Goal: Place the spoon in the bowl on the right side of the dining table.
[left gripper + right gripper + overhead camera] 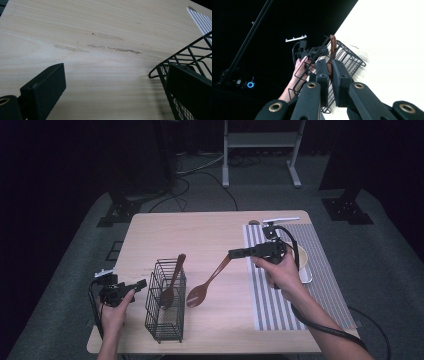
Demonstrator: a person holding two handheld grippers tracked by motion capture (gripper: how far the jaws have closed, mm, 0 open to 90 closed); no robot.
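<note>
Black wire made up the caddy [165, 300] at lower left of the high view, standing upright on the surface [210, 227] with one brown spoon [171, 282] already leaning inside it, bowl down. Just left of it, at the frame's lower left edge, the left gripper [141, 284] sat with its jaws wide apart, one of them beside the caddy's near wall [180, 62] in the left gripper view, holding nothing.

Right of the caddy, near the middle of the frame, a second brown spoon [206, 284] hung in the air, its long axis slanting from the bowl at lower left up to the handle tip at upper right. That tip was clamped between the closed jaws of the right gripper [233, 254], which sat over the left edge of the striped mat [320, 285].

So the caddy lay down and to the left of the held spoon, with the bowl end nearest its open top. Judging by that, the carrying hand would need to travel left and tip the handle more upright so the bowl drops in beside the first spoon.
</note>
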